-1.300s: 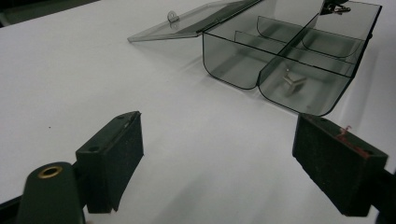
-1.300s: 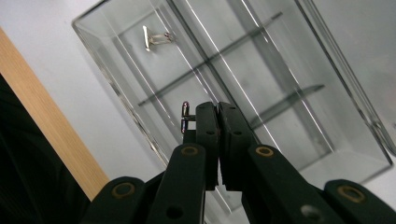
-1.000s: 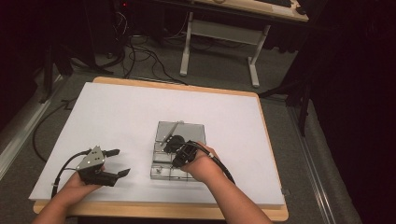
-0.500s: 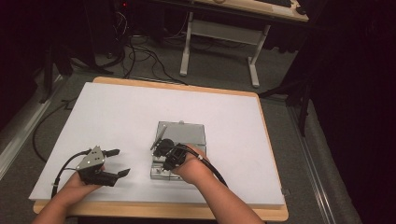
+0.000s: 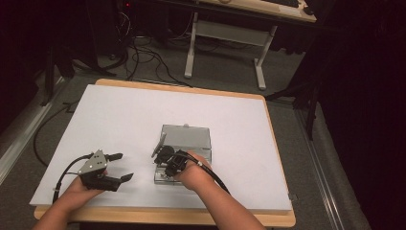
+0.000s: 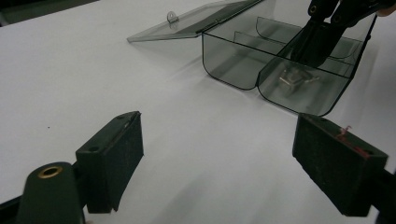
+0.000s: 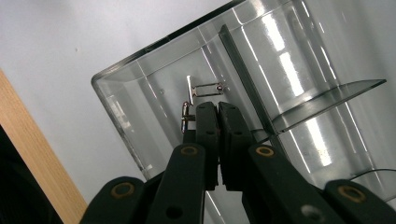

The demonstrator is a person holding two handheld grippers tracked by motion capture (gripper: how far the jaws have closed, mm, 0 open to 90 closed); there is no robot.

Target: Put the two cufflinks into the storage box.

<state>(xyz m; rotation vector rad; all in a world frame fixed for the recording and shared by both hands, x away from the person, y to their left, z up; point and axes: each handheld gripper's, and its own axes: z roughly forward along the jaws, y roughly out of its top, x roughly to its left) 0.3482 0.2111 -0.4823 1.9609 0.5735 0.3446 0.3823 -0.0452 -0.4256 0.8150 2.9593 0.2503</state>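
White, matte tabletop [image 5: 119, 120] with a pale wooden edge carries a clear, smoky plastic compartment box [image 5: 189, 139] at centre frame, its flat lid open. My right gripper [image 7: 215, 112] dips into a rounded corner compartment, black jaws pressed together just beside small shiny metal clips [image 7: 203, 88]. My left gripper [image 6: 233, 154] rests lower left, padded jaws wide apart, empty.

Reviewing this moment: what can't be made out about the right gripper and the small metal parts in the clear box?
- Right gripper: jaws shut, but whether they pinch anything is hidden by the pads themselves.
- Metal parts: too small to identify; one is partly behind the jaw tips.
- High view: the person's hand covers the compartmented box's near compartments.
- Left gripper: open, nothing hidden.
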